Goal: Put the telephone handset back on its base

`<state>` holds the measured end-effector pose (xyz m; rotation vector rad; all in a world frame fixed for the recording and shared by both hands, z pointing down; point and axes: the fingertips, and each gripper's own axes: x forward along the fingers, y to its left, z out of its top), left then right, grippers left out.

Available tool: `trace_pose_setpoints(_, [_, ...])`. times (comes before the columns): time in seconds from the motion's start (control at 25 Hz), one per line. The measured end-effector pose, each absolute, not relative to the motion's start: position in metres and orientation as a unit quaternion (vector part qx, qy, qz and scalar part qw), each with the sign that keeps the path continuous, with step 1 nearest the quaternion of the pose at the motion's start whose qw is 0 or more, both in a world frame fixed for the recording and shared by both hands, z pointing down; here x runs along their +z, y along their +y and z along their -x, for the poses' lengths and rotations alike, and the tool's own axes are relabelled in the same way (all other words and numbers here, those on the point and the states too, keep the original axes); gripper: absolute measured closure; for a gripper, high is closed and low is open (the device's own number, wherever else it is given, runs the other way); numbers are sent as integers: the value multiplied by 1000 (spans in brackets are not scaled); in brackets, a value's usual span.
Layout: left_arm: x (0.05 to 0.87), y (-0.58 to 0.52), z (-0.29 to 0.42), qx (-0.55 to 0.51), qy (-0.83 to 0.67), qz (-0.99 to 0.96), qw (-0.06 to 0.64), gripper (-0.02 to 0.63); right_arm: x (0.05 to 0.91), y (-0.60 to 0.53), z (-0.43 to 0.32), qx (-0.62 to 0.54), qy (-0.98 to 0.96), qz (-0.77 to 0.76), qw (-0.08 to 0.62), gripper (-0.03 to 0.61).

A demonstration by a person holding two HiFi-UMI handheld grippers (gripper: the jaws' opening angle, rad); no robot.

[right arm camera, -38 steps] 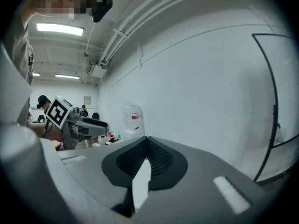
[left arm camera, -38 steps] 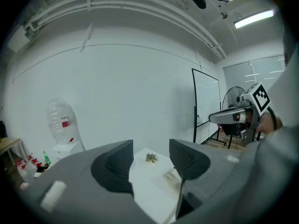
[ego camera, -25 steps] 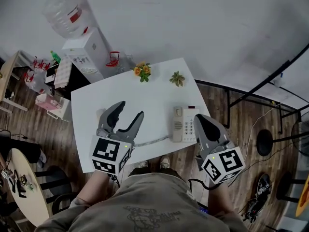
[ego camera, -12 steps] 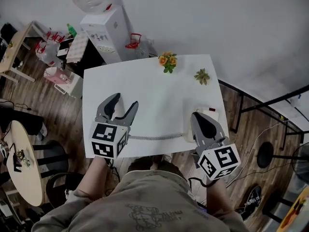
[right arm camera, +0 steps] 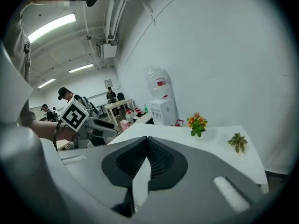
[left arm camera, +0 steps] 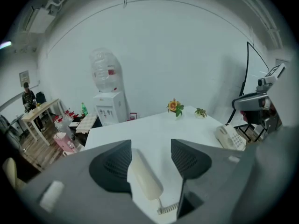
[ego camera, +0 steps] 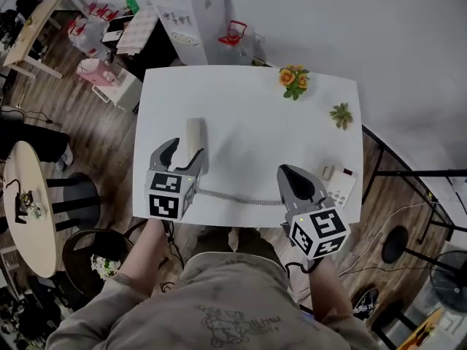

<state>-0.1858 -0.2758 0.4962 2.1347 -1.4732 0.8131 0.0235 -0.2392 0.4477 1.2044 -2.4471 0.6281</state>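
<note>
The cream telephone handset (ego camera: 195,138) lies flat on the white table (ego camera: 248,130), off its base. My left gripper (ego camera: 182,154) is open, with a jaw on either side of the handset's near end. In the left gripper view the handset (left arm camera: 144,181) lies nearer the left jaw of my left gripper (left arm camera: 150,157). A coiled cord (ego camera: 241,198) runs along the table's front edge to the cream base (ego camera: 337,185) at the right edge, also in the left gripper view as the base (left arm camera: 229,137). My right gripper (ego camera: 295,184) is shut and empty, just left of the base.
Orange flowers (ego camera: 294,79) and a small green plant (ego camera: 340,114) stand at the table's far right. A white water dispenser (ego camera: 191,12) and a red item (ego camera: 234,33) sit beyond the far edge. A round side table (ego camera: 31,210) and chairs are on the left.
The head view has swung left and down. The handset, hidden under my left gripper before, now shows between its open jaws. My right gripper now stands left of the base.
</note>
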Motion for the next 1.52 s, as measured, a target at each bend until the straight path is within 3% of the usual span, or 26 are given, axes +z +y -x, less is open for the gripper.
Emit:
trace_pose_setpoints(0.44, [602, -280, 218, 338, -529, -722, 290, 315, 525, -246, 17, 273, -852, -379, 237, 551])
trace_pose_setpoints(0.8, [661, -288, 218, 309, -527, -695, 380, 302, 559, -254, 24, 302, -841, -369, 255, 550])
trace_pose_setpoints(0.92, [671, -290, 219, 323, -527, -689, 380, 302, 565, -254, 23, 312, -837, -369, 256, 551])
trace_pose_setpoints(1.36, [679, -299, 214, 317, -523, -689, 389, 349, 571, -253, 12, 325, -827, -383, 253, 551])
trace_pose_setpoints(1.52, [680, -296, 208, 276, -507, -690, 437, 368, 564, -252, 2, 327, -823, -395, 243, 550])
